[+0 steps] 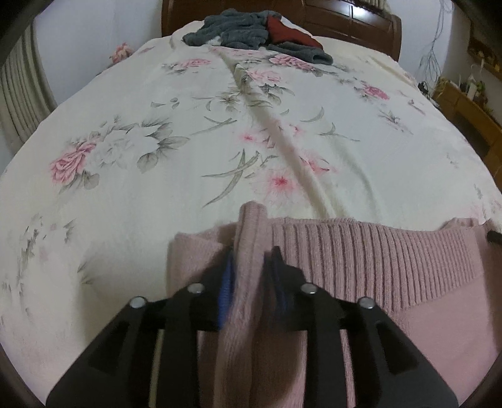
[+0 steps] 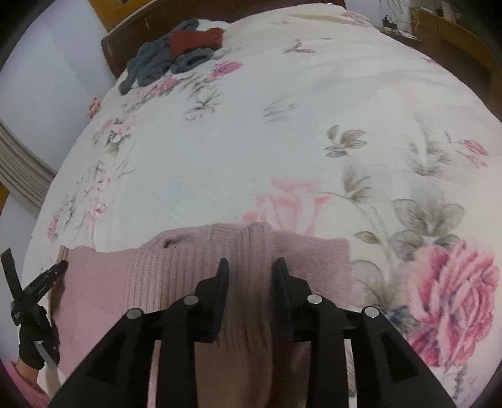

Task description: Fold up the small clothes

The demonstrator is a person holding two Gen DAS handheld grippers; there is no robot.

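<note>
The soft pink knitted sweater (image 1: 360, 260) lies across the bottom of both views on the flowery white bedsheet (image 1: 157, 125). The left gripper (image 1: 251, 266) and right gripper (image 2: 251, 273) each pinch its ribbed edge, side by side.

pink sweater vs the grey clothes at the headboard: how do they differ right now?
The pink sweater lies at the near edge of the bed; the grey clothes sit far off by the headboard. The pink sweater is pinched by the left gripper and right gripper; the grey clothes are untouched. The sweater is spread wide; the grey clothes are heaped. Both rest on the floral bedspread.
</note>
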